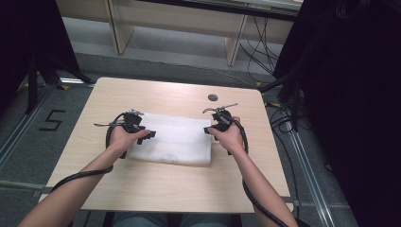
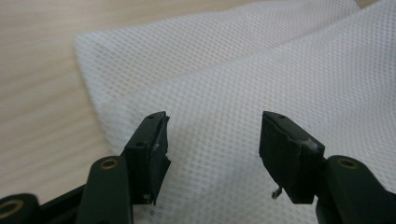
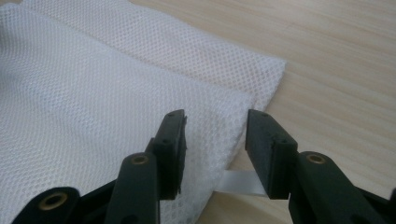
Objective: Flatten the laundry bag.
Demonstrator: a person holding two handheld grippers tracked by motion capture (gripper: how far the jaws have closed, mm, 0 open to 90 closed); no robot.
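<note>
Your left tongs sit over the left end of the white mesh cloth, and your right tongs sit at its right end. The cloth lies folded flat in the middle of the wooden bench, a long rectangle with its long edges running across in front of you.

In the left gripper view your left tongs stand wide apart, with nothing pinched between the pads; the mesh cloth lies below the gap. There you see two layers, the upper one stopping short of the lower, so a strip of the lower layer shows along the far side, and bare bench to the left of it.

In the right gripper view your right tongs are also spread apart and grip nothing. The cloth lies under and to the left of them, its folded edge running down into the gap. A small white tag pokes out from under that edge, just beside the right-hand pad. The corner of the lower layer reaches further onto the bench than the upper one.

A small dark round disc lies on the bench beyond your right hand, well apart from the cloth.
</note>
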